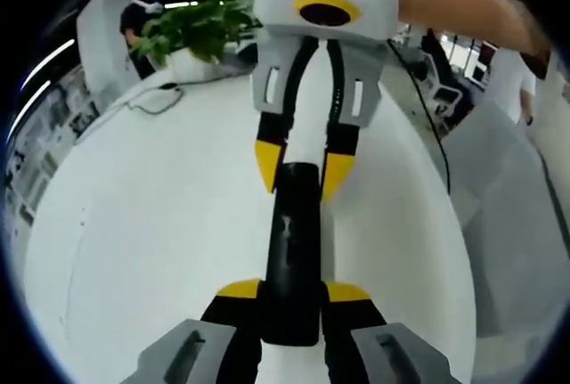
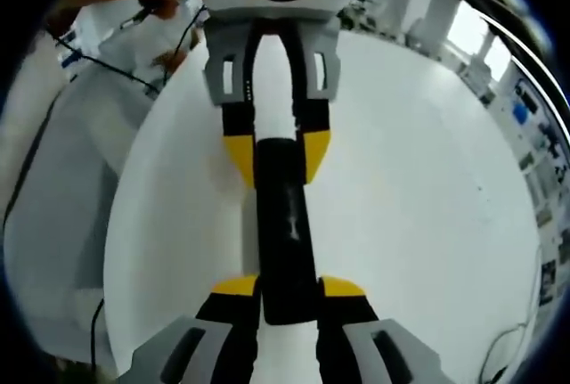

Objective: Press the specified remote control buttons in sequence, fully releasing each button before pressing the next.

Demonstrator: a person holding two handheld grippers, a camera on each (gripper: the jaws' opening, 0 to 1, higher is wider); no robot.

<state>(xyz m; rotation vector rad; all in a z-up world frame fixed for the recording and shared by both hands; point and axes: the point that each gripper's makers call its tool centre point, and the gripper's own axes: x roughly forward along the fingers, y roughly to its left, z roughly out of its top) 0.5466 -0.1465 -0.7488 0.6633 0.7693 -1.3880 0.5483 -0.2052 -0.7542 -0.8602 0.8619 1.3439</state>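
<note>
Left gripper view: both grippers clamp remote.

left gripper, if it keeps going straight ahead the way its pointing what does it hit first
The left gripper is shut on the black remote, and the right gripper clamps the far end, facing it. Pushing straight on would likely drive it into the right gripper, though depth is unclear.

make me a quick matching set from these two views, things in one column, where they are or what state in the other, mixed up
Things:
1. remote control
2. potted plant
3. left gripper
4. cable

Places or states:
A. lying loose on the white table
B. at the table's far edge
C. black, held at both ends
D. shut on the near end of the remote

Pairs: 1-C, 2-B, 3-D, 4-A
</note>
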